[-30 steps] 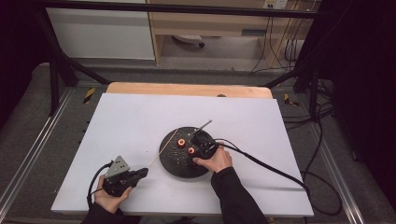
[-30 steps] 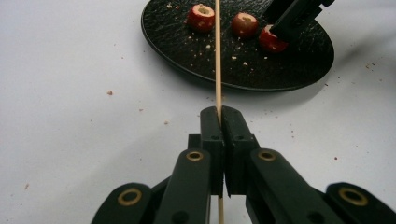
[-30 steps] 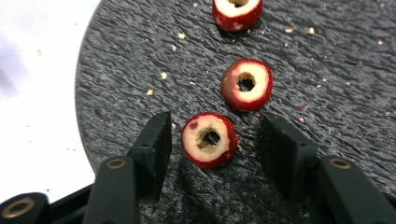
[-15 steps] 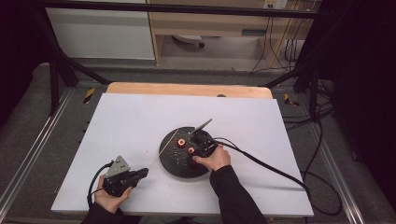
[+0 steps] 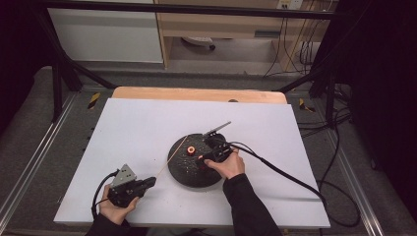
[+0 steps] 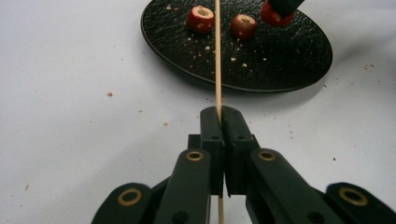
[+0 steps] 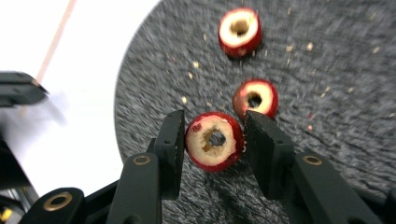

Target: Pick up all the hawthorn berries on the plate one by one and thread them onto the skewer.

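Right tongs [image 7: 212, 140]: closing since a second ago, gripping cored red fruit ring [image 7: 215, 141] on round black plate [image 7: 327, 140].
Left tongs [image 6: 220, 123]: clenching thin wooden skewer [image 6: 217, 60], unchanged.

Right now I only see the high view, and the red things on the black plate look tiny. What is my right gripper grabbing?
Observer: The right gripper has just been closing its jaws on a red fruit piece with a hole cored through its middle. The pads look to touch both sides.
Operator: Are there more of those?
Observer: Yes, two more cored pieces lie on the black plate, among crumbs.
Operator: Is my stick safe?
Observer: The left gripper is shut on the wooden skewer, pinched between its pads.
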{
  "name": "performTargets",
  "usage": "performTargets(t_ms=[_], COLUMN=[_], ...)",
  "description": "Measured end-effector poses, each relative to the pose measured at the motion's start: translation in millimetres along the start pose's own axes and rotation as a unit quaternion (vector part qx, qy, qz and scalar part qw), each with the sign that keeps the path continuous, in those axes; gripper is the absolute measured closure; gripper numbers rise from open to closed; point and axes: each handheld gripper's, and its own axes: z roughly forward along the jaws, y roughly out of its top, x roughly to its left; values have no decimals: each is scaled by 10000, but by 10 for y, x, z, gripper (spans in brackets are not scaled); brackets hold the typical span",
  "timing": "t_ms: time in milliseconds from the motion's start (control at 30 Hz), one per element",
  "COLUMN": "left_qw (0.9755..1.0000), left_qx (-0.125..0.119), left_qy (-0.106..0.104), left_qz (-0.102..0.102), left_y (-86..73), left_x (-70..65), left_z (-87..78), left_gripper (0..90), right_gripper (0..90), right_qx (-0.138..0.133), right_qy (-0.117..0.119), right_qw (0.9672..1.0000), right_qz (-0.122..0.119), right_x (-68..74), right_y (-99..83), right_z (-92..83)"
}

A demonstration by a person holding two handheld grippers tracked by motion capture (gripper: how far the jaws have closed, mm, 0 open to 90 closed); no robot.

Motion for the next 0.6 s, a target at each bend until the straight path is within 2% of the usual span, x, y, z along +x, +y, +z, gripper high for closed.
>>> performTargets(t_ms=[167,333,467,500,533,567,600], left_qw=[10000,10000,9999,9999,9999,9999,9999], left_qx=[-23,-65,-84,-90,-99,-103,-108], left_qy=[19,56,74,74,78,79,79], left_qz=[5,-3,-18,-18,-20,-29,-36], left_y=[0,0,0,1,1,1,1], left_x=[-5,-8,-8,-8,-9,-9,-9], left_z=[-5,-15,-18,-19,-21,-21,-21], left_gripper=[879,879,879,879,879,879,879], right_gripper=[599,600,600,600,600,600,600], right_qx=[-425,-954,-1374,-1611,-1611,-1890,-1890], right_qy=[100,354,531,649,649,762,762], right_qw=[9990,9947,9888,9842,9842,9780,9780], right_qz=[30,135,259,346,346,439,439], right_x=[17,-3,-27,-40,-40,-55,-55], right_y=[-2,-40,-84,-111,-111,-139,-139], right_z=[-113,-179,-221,-241,-241,-260,-260])
